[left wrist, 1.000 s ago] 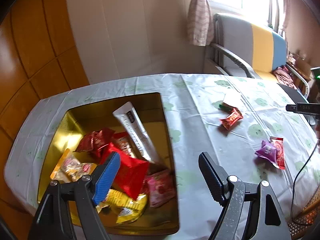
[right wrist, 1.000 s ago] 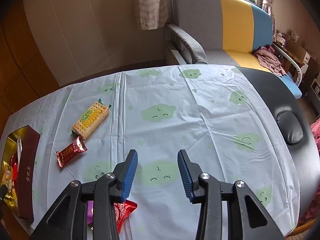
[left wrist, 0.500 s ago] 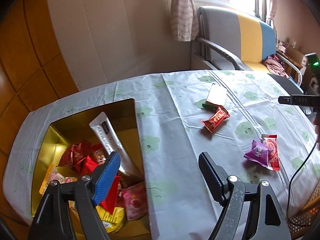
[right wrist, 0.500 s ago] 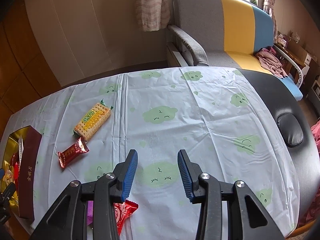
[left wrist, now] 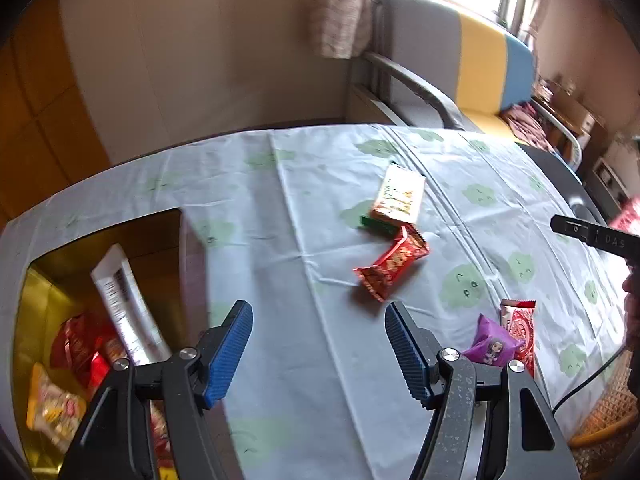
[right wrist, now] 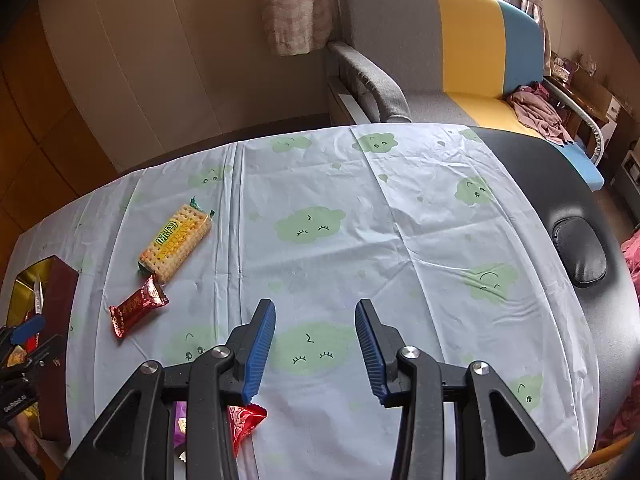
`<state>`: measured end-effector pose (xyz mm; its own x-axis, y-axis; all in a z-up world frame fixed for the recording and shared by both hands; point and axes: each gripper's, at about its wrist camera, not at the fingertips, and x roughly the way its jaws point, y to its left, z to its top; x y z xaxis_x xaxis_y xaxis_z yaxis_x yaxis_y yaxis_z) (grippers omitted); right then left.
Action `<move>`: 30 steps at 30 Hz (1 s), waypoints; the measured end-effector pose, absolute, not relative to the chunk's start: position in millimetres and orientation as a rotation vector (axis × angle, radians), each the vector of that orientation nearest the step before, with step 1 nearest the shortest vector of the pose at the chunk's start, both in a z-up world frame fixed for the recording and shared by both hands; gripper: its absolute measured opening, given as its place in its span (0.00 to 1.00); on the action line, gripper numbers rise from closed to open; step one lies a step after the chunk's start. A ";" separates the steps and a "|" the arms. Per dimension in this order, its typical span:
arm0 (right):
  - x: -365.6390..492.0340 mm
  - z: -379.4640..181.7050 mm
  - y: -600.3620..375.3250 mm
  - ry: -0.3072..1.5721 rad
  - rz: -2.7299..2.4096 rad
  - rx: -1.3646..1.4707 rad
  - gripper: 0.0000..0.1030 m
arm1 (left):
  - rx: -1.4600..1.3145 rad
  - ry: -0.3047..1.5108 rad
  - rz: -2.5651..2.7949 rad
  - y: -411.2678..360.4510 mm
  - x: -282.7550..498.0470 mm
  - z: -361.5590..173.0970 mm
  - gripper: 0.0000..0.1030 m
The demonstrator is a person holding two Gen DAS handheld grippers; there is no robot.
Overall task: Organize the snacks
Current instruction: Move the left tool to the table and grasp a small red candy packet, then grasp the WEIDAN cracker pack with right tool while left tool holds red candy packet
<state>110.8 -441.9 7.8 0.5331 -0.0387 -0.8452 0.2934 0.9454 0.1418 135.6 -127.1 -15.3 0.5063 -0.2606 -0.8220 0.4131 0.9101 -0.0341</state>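
Jaws of left gripper [left wrist: 318, 350] closing on nothing; red candy [left wrist: 391, 268] lies just beyond them.

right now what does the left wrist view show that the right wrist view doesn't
Only the left wrist view: the snacks piled inside the gold box and the whole purple pack. Only the right wrist view: the black headrest pad and the cracker pack's printed face. Both: the red candy, the cloud cloth and the sofa.
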 end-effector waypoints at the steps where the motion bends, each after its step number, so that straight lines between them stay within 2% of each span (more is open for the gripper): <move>1: 110.7 8.1 -441.8 0.991 -0.200 0.283 0.41 | 0.182 0.964 -0.427 -132.3 137.2 -17.8 0.67; 16: 110.3 10.4 -442.1 0.987 -0.183 0.296 0.41 | 0.390 1.039 -0.587 -212.1 175.5 -70.4 0.67; 17: 110.5 10.0 -442.3 0.988 -0.183 0.298 0.41 | 0.387 1.054 -0.589 -215.4 179.2 -75.2 0.64; 18: 110.7 9.8 -442.5 0.989 -0.183 0.299 0.41 | 0.379 1.067 -0.600 -217.8 181.6 -78.5 0.57; 19: 110.8 9.5 -442.5 0.989 -0.182 0.300 0.41 | 0.382 1.061 -0.601 -219.5 182.5 -80.4 0.56; 21: 111.0 9.1 -441.9 0.990 -0.182 0.298 0.41 | 0.376 1.020 -0.617 -220.5 180.6 -78.8 0.30; 30: 113.2 0.0 -439.9 1.029 -0.189 0.285 0.41 | 0.240 0.993 -0.594 -182.0 134.0 -60.1 0.30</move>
